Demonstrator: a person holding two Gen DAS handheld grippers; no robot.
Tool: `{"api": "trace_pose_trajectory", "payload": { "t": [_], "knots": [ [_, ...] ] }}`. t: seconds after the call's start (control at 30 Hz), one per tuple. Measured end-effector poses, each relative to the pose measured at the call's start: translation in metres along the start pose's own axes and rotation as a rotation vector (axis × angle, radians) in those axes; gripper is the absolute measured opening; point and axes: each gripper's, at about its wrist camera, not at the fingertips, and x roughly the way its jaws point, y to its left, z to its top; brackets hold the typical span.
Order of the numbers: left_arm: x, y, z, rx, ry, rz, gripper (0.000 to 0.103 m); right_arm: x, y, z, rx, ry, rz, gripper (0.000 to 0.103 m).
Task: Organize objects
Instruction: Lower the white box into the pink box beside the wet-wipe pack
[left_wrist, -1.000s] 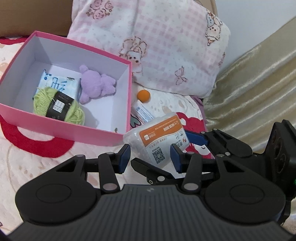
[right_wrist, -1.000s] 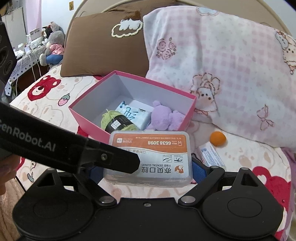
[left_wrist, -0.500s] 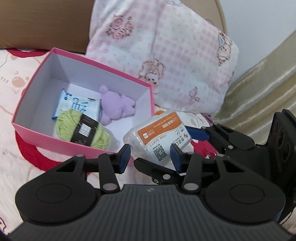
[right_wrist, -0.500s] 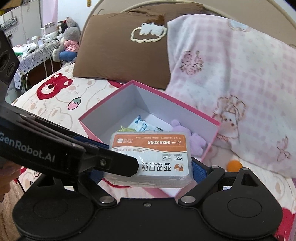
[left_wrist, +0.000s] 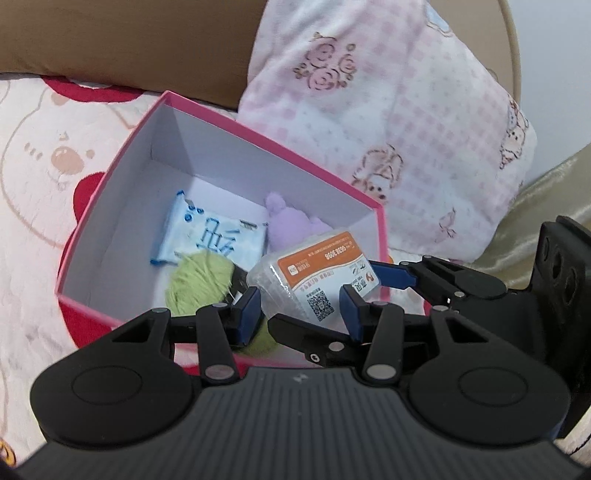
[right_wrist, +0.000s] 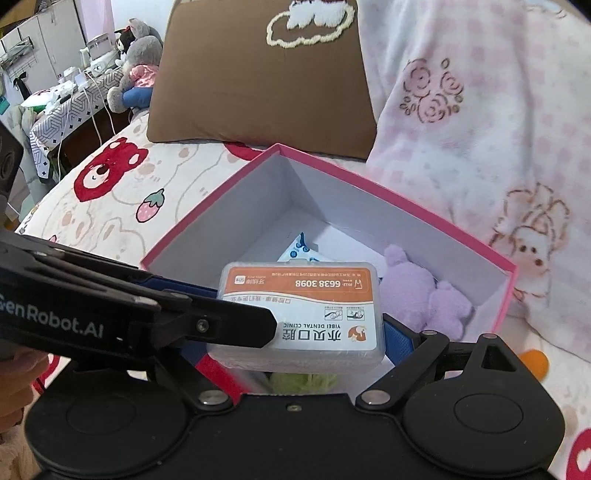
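The right gripper (right_wrist: 299, 325) pinches a clear plastic floss-pick box (right_wrist: 301, 314) with an orange label, its blue pads pressed on the box's 2 short sides; the box hangs above the near edge of the open pink box (right_wrist: 406, 201), which sits on the bear-print bedspread (right_wrist: 122, 199); inside the pink box lie a blue-and-white tissue pack (left_wrist: 210, 236), a ball of green yarn (left_wrist: 201, 277) and a purple plush toy (right_wrist: 424, 291); the yarn is just in front of the tissue pack and the plush lies beside it, toward the right wall; the left gripper (left_wrist: 299, 314) hovers close alongside with its blue pads spread a little and nothing between them, the floss-pick box showing just beyond them; behind the pink box a pink checked pillow (right_wrist: 480, 129) and a brown pillow (right_wrist: 258, 81) lean up; a small orange thing (right_wrist: 533, 363), possibly a ball, lies on the bedspread to the right of the pink box
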Motion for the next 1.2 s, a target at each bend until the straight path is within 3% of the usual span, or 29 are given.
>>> {"api": "trace_pose_trajectory", "payload": {
  "t": [0.17, 0.4, 0.57, 0.8, 1.0, 1.2],
  "knots": [
    [0.015, 0.021, 0.008, -0.019, -0.003, 0.006, 0.045, 0.023, -0.012, 0.009, 0.023, 0.046, 0.076, 0.096],
    [0.039, 0.038, 0.020, -0.031, -0.024, -0.012, 0.045, 0.048, -0.036, 0.017, 0.096, 0.068, 0.118, 0.096],
    [0.061, 0.045, 0.036, -0.048, -0.015, 0.008, 0.044, 0.072, -0.050, 0.027, 0.177, 0.098, 0.122, 0.096],
    [0.083, 0.068, 0.039, -0.152, 0.008, 0.033, 0.038, 0.103, -0.049, 0.032, 0.216, 0.180, 0.074, 0.096],
    [0.084, 0.069, 0.040, -0.164, 0.006, 0.036, 0.038, 0.112, -0.045, 0.029, 0.235, 0.163, 0.030, 0.096],
    [0.082, 0.069, 0.037, -0.161, -0.001, 0.055, 0.038, 0.118, -0.052, 0.027, 0.295, 0.219, 0.071, 0.096]
  ]
}}
